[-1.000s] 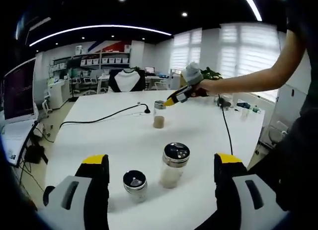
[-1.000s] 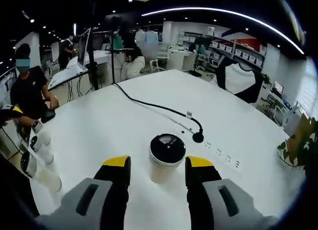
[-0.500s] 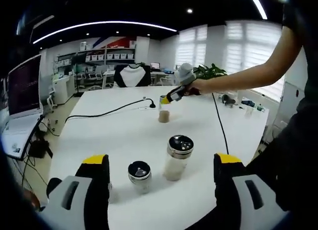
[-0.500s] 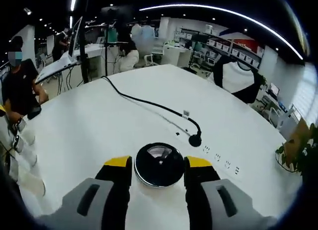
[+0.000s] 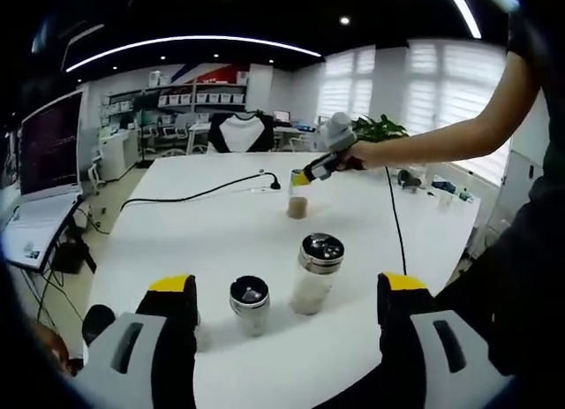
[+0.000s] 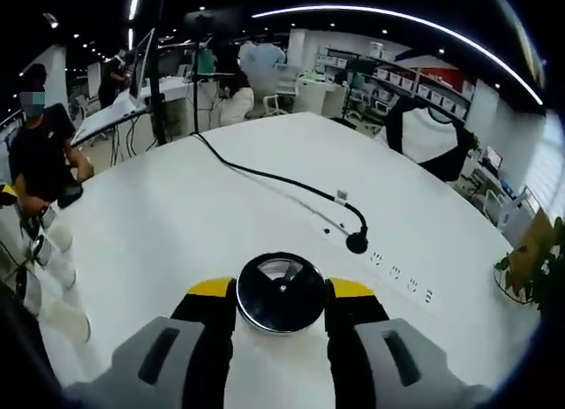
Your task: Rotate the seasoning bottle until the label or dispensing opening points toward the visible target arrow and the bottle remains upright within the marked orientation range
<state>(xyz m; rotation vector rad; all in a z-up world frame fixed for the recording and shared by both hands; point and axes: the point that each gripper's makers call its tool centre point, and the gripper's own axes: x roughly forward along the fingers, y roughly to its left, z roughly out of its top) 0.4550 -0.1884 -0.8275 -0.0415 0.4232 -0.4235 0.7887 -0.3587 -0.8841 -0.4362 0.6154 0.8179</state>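
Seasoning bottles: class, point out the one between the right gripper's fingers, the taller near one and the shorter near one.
held bottle (image 6: 280,291), right gripper view, black lid top
tall bottle (image 5: 310,291), left gripper view, glass body
short bottle (image 5: 249,291), left gripper view, lid

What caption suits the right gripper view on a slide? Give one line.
Right gripper closed around a seasoning bottle's black lid on a white table, black cable beyond.

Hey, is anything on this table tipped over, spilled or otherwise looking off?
Nothing stands out. All three seasoning bottles stand upright on the white table, no spill; a black cable trails across it.
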